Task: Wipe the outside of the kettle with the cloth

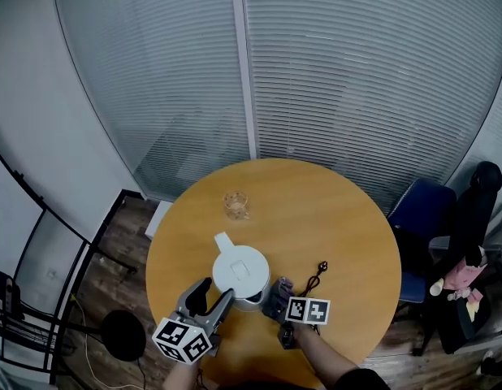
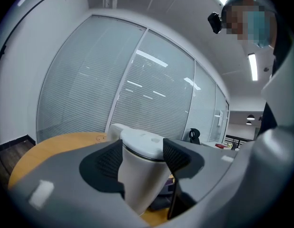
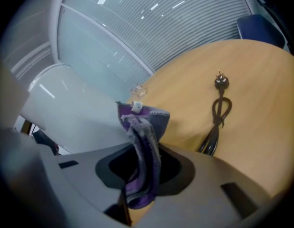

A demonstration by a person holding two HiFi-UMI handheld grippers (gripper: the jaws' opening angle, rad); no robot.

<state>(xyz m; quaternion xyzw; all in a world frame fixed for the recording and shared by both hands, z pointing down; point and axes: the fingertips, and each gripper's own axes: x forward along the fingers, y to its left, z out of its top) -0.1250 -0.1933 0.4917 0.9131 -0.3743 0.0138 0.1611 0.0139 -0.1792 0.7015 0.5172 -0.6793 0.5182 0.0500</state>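
Observation:
A white electric kettle (image 1: 240,270) stands near the front of the round wooden table (image 1: 332,218), spout pointing far-left. My left gripper (image 1: 213,293) comes in from the near left. Its black pads sit against both sides of the kettle's handle (image 2: 140,175), shut on it. My right gripper (image 1: 275,296) is at the kettle's right side, shut on a purple-grey cloth (image 3: 142,141). The cloth (image 1: 280,288) sticks up between the jaws right beside the kettle's white wall (image 3: 66,103); I cannot tell whether they touch.
The kettle's black cord and plug (image 1: 314,279) lie just right of my right gripper, also seen as the cord (image 3: 217,110). A clear glass (image 1: 235,205) stands farther back. A blue chair (image 1: 426,210) and a black chair (image 1: 477,210) are at the table's right; window blinds lie behind.

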